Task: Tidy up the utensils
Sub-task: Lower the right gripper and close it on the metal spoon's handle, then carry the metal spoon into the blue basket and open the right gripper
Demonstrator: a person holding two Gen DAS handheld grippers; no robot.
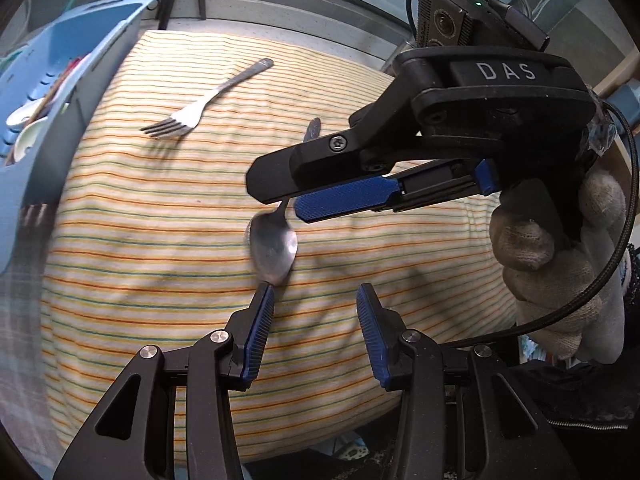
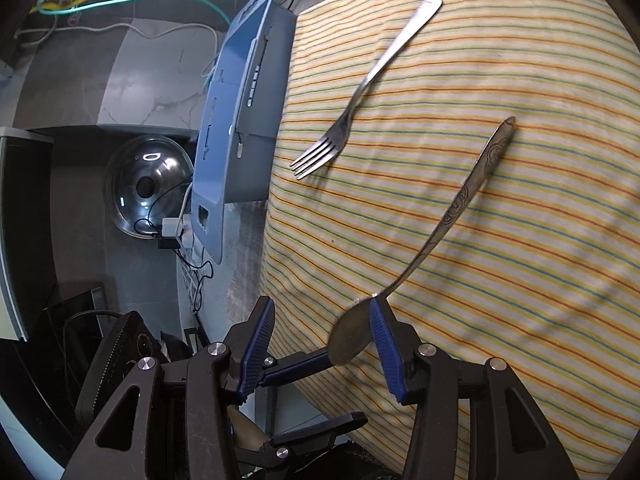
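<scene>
While the striped counter (image 1: 160, 240) fills the view, the blue utensil tray (image 1: 60, 60) waits at ten o'clock, already holding some pieces. A fork (image 1: 200, 112) lies at eleven o'clock on the cloth. The spoon (image 1: 274, 248) sits dead centre, and that looks like the step in hand: the right claw (image 1: 286, 202) hangs part-open over its neck, touching or not I cannot tell. The left claw (image 1: 316, 304) is part-open and empty. Next: close, lift, carry trayward.

A home room: a table with striped cloth (image 1: 160, 240), a pot lid (image 2: 150, 186) and cables (image 2: 120, 4) on the tiled floor.
</scene>
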